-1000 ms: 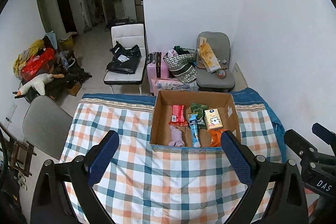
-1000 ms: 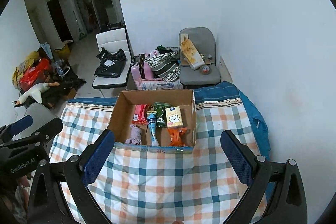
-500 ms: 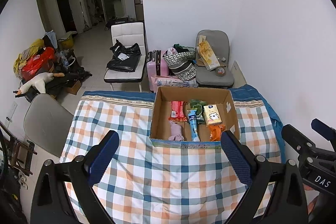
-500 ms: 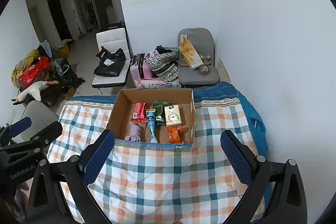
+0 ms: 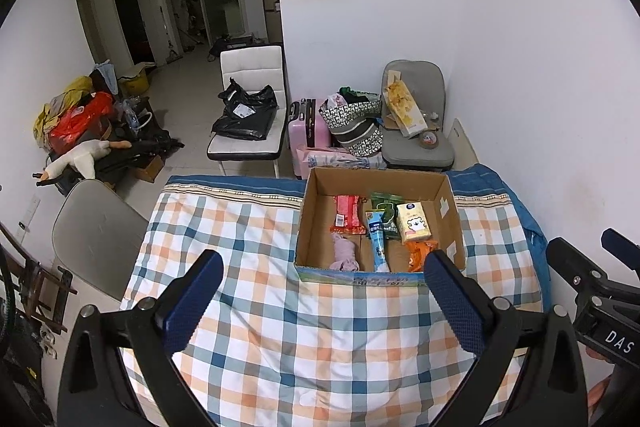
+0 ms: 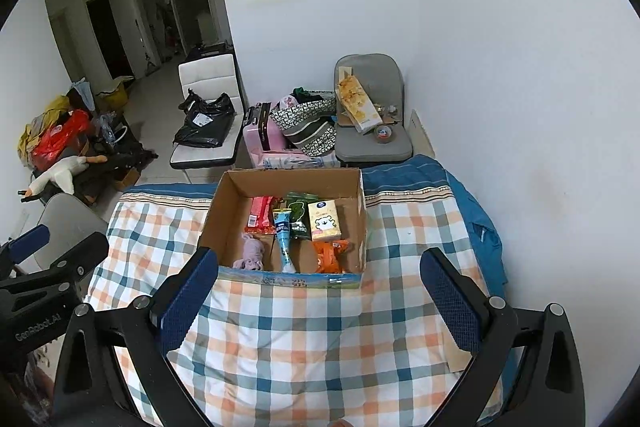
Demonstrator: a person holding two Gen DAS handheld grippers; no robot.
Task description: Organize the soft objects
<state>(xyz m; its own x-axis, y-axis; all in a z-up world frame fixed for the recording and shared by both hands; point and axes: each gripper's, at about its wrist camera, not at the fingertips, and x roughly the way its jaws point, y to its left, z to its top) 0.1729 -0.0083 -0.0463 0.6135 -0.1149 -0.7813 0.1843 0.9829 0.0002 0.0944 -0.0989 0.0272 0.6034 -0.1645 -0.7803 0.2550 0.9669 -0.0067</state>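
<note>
I've pulled both claws, left (image 5: 320, 301) & right (image 6: 318, 297), back from box (image 5: 380, 273); wide open, empty, items look packed

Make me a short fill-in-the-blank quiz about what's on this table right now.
1. The snacks lie inside a cardboard ____ on the checked cloth.
2. Both the left gripper and the right gripper are ____.
3. The blue tube lies between the pink cloth and the ____ packet.

Answers: box; open; orange
</note>
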